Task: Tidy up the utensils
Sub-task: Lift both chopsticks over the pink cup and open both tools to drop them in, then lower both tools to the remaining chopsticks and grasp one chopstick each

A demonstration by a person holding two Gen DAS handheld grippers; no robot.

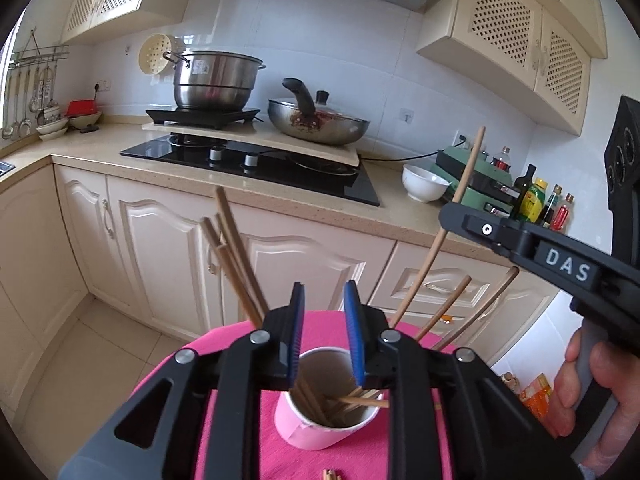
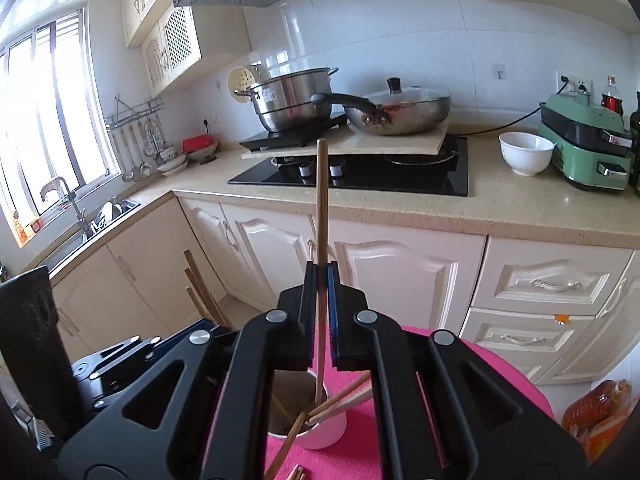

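Observation:
A pink paper cup [image 1: 320, 428] stands on a pink-covered table [image 1: 280, 456] and holds several wooden chopsticks [image 1: 236, 264] that lean out left and right. My left gripper [image 1: 324, 336] is open and empty, its blue pads just above the cup's rim. My right gripper [image 2: 321, 304] is shut on one chopstick [image 2: 322, 200], held upright with its lower end inside the cup [image 2: 320, 432]. The right gripper also shows in the left wrist view [image 1: 456, 208], gripping that chopstick [image 1: 468, 168]. A loose chopstick end [image 1: 330, 474] lies on the cloth near me.
Beyond the table runs a kitchen counter [image 2: 520, 208] with a black hob [image 2: 360, 172], a steel pot [image 2: 292, 100], a wok [image 2: 400, 112], a white bowl [image 2: 524, 152], a green appliance [image 2: 584, 144] and bottles [image 1: 536, 200]. A sink [image 2: 100, 216] is at the left.

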